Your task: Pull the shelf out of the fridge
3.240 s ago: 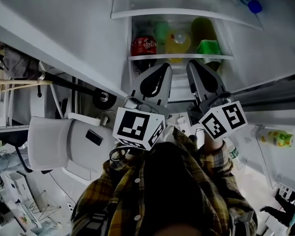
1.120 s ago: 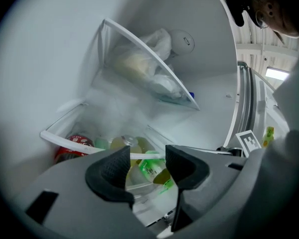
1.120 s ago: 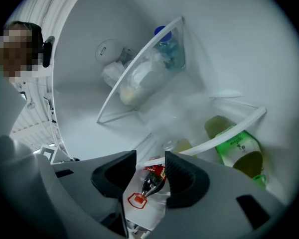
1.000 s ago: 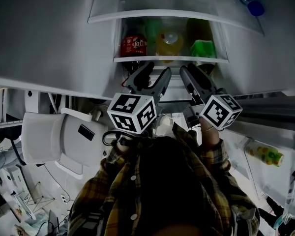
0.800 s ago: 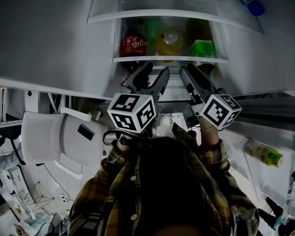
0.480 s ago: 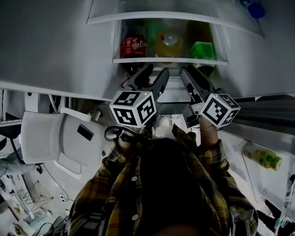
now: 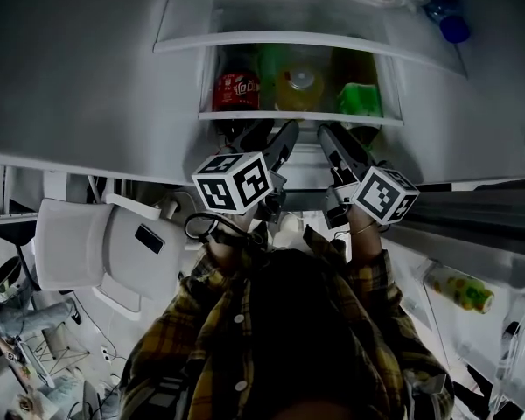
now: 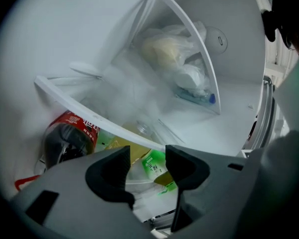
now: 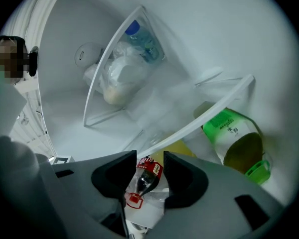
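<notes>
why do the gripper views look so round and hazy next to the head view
Left gripper view: wide-angle lens, black corners, the shelf edge bowed, pale haze over the middle. Right gripper view: same dark rim and bowing, a mosaic patch at its left edge. Head view: dim overall, the fridge interior brightest.

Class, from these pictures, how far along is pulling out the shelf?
Done: the fridge is open. In hand: left gripper and right gripper are by the rim of the shelf, jaws apart, gripping nothing. Left: clamp the rim and pull; bottles lie on it.
</notes>
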Motion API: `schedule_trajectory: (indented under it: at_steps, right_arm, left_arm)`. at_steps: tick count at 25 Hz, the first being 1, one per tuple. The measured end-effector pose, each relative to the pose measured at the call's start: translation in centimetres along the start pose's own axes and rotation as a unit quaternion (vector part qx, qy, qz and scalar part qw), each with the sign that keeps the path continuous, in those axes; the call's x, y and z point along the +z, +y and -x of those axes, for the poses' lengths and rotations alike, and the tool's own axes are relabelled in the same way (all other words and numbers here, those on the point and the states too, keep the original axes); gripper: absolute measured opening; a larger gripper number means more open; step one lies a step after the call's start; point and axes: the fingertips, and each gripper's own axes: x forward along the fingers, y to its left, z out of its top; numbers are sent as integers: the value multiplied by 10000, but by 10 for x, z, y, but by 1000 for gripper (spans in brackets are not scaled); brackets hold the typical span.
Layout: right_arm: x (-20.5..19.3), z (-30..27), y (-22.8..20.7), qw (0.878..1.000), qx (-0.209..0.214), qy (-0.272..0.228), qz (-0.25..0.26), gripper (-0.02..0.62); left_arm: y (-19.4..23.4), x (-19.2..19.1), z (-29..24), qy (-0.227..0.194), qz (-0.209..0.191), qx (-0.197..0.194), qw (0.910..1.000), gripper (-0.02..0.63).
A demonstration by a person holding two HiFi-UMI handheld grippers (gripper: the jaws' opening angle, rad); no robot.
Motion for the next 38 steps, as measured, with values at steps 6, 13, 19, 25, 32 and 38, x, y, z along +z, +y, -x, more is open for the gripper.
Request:
schedule_trajectory:
  at_steps: [6,13,19,25,32,38]
  right_arm:
    - [5,-10,-2,9994,104,-40,-312,167]
    - [13,-24,-13,9984,61,-126,-549,167]
    - [20,-37,-17,9974,-5,-209,-696,167]
    - [28,-49,-24,9968,-131,-325,-714,167]
    - [31,-54,-28,9939,-256,-579,-904,160]
    - [34,-53,-29,9870,-126,-725,-1429,98]
  left_arm:
    - [4,6,-5,-85,345,-64,9993,215]
    - [8,16,-13,-166,542,-54,9984,214]
    - [10,28,-21,-344,710,16,9969,213]
    - [16,35,-32,-532,1000,184,9934,213]
    - [28,43,-38,-815,1567,376,9836,172]
    - [28,46,-39,-1010,1945,228,9754,131]
